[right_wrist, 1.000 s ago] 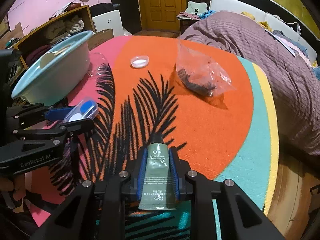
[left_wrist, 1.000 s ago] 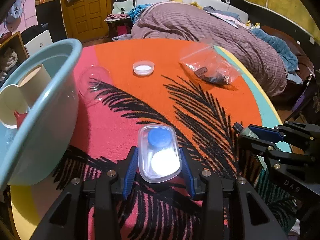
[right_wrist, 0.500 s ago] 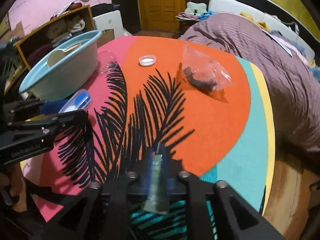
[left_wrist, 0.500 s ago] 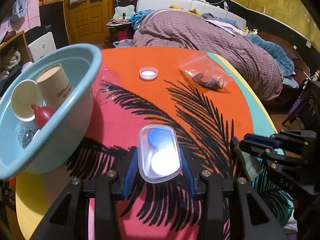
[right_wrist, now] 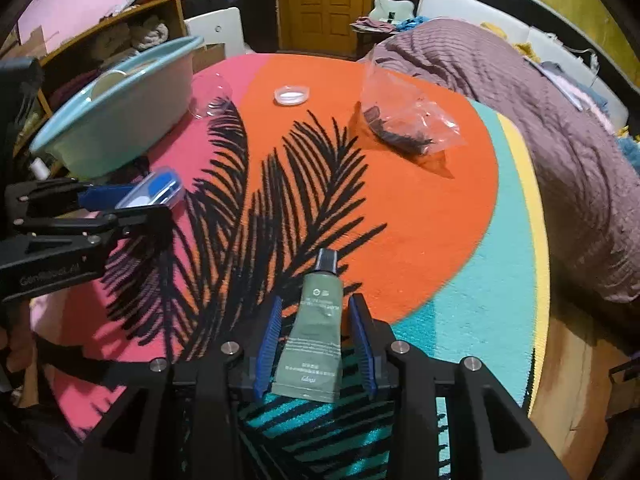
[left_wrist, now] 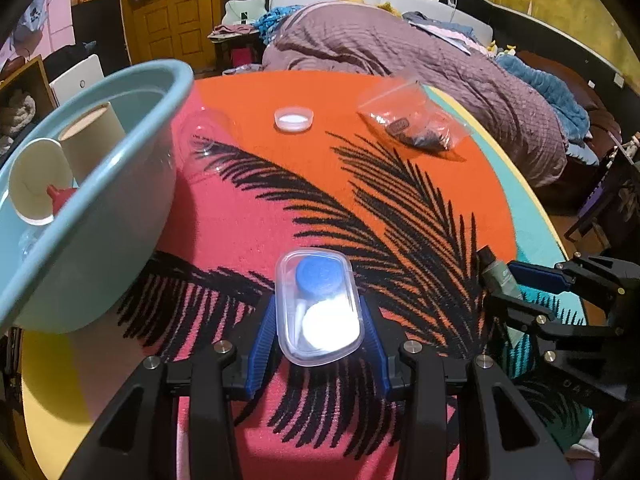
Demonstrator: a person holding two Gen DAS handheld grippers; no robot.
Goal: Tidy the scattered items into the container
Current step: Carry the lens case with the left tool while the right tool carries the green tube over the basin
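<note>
Gripping a clear case [left_wrist: 319, 306] with a blue and a white disc inside, the left gripper [left_wrist: 319, 320] hung above the patterned cloth [left_wrist: 248, 216], the blue basin [left_wrist: 120, 216] to its left. Only the left view showed paper cups [left_wrist: 34, 180] inside that basin. The right gripper [right_wrist: 316, 340] pinched a grey-green tube [right_wrist: 316, 336], black cap forward, a plastic bag [right_wrist: 404, 120] lying well ahead.

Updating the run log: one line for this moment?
left hand-held gripper: holds clear case | right hand-held gripper: holds green tube | basin: cups inside
</note>
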